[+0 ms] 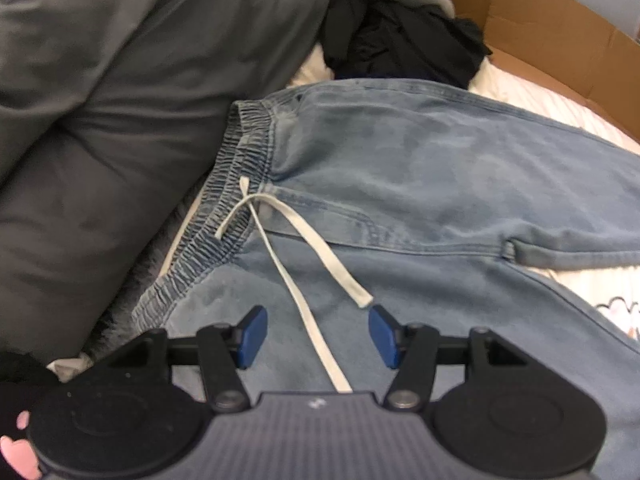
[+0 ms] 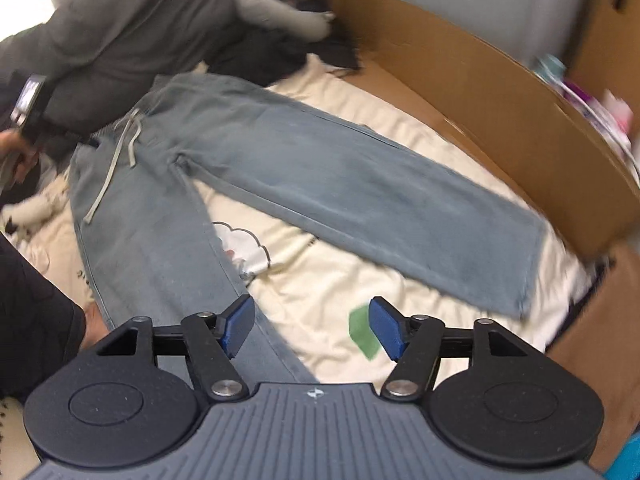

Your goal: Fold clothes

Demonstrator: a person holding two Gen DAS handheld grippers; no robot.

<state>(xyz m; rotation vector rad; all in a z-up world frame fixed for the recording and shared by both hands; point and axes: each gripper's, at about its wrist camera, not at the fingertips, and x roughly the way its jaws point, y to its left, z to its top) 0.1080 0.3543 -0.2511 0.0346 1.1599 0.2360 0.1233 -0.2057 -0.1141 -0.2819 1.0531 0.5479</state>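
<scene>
On the cream bedsheet (image 2: 320, 280), light-blue jeans (image 2: 248, 152) are lying spread flat; the left gripper (image 1: 318, 334) is hovering wide above their drawstring (image 1: 308, 240), the right gripper (image 2: 312, 326) gaping empty beside one leg.

Bed with cream printed sheet (image 2: 320, 280), brown cardboard panels (image 2: 480, 100) along frame right, grey duvet (image 1: 100, 120) upper left, bright daylight top left.

You are over a bed with a cream sheet (image 2: 320, 280) carrying a cloud print and a green patch. On it lie the jeans (image 2: 280, 168), spread flat with legs apart, a grey duvet (image 1: 100, 120) beside the waistband, and dark clothes (image 1: 400, 40) heaped beyond.
</scene>
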